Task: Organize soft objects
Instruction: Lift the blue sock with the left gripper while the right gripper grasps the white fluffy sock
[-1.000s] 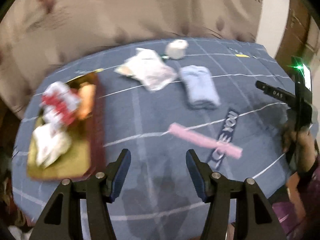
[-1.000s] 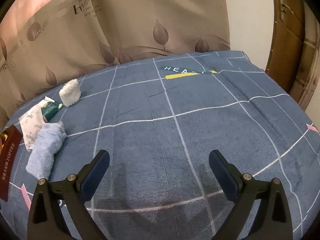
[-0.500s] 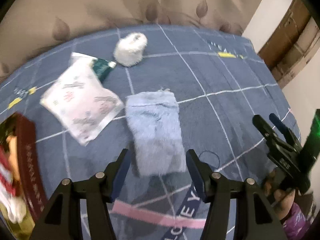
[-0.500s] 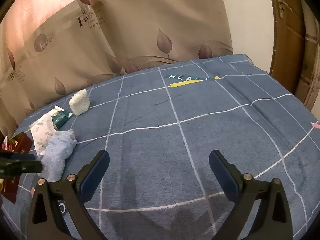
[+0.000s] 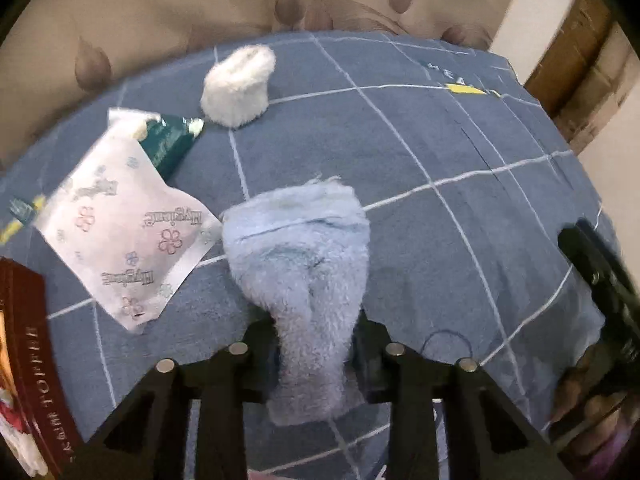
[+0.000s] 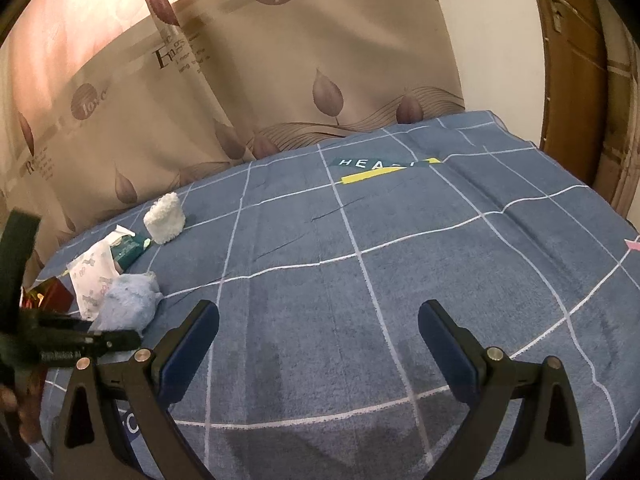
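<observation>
1. While the big blue bed cover (image 5: 460, 184) lies flat under everything, the soft things sit on its left part, and the right part near the door is bare.
2. Next in size is the blue towel (image 5: 304, 264). It lies long and narrow, with its wide end far from the left gripper (image 5: 316, 344) and its thin end running straight in between the fingers.
3. That gripper points steeply down. Its jaws have just been closing, and now they are narrow and squeeze the thin end of the towel from both sides.
4. On the other side, the right gripper (image 6: 318, 344) hangs over bare cover with its fingers wide and nothing in them. It is well apart from the towel, so the left hand is the near one.
5. Just beside the towel lies a white flowery packet (image 5: 124, 236), touching its left edge.
6. Smallest, a white fluffy roll (image 5: 238, 88) stands farther back.
7. I think a lift should go straight up, so the long loose end hangs down and clears the packet.
</observation>
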The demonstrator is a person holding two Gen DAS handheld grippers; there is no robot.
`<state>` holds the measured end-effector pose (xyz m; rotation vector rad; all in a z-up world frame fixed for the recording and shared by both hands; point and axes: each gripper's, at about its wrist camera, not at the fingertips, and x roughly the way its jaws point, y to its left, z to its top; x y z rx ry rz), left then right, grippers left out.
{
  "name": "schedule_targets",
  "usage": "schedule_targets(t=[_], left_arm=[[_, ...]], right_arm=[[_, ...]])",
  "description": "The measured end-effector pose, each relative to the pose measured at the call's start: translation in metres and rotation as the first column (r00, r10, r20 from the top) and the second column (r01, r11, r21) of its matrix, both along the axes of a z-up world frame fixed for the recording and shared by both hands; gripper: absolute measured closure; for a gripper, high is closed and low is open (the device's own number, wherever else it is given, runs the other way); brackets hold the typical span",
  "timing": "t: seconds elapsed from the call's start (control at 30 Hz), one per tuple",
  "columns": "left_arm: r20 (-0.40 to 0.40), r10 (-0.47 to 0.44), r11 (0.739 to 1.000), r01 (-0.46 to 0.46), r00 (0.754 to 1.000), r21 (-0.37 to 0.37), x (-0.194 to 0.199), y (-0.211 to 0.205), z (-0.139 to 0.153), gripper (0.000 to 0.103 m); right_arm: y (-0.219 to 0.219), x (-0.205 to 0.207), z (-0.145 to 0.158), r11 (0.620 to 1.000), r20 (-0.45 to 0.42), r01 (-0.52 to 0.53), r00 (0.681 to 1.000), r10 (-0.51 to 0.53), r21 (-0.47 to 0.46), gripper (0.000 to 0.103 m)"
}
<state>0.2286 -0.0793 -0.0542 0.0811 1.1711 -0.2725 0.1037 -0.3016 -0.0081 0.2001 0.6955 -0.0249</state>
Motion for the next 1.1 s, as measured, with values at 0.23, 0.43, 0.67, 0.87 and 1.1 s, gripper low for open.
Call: schedule_targets(t=[0.23,0.43,0.67,0.87,1.1], left_arm=[[0.089,0.107,0.991,-0.098,0.990,-0.096,-0.072,0.029,0.019,0.079],[0.068,0.263,0.958,-0.252,0.963,-0.134,-0.123,0.086,0.014,0.079],[0.080,0.319,0.939,-0.304,0.944,-0.161,-0.138,0.108,0.011,0.077],[0.096,0.303,0.946,-0.286,0.948,-0.153,-0.141,0.103,0.009,0.073],[0.075,0.301,0.940,-0.283,0.951,-0.192,-0.139,0.109,0.007,0.073]], right_arm=[[-0.001,0.001,0.000,1.000,-0.004,0.001,1.000,-0.001,0.006,0.004],[0.004,0.003,-0.001,1.000,-0.020,-0.004,1.000,0.004,-0.019,0.004],[0.045,0.027,0.012,0.975,-0.026,-0.218,0.976,0.217,-0.045,0.004],[0.118,0.095,0.028,0.898,-0.035,-0.431,0.902,0.429,-0.087,0.004],[0.168,0.173,-0.001,0.853,-0.109,-0.490,0.872,0.478,-0.180,0.015]])
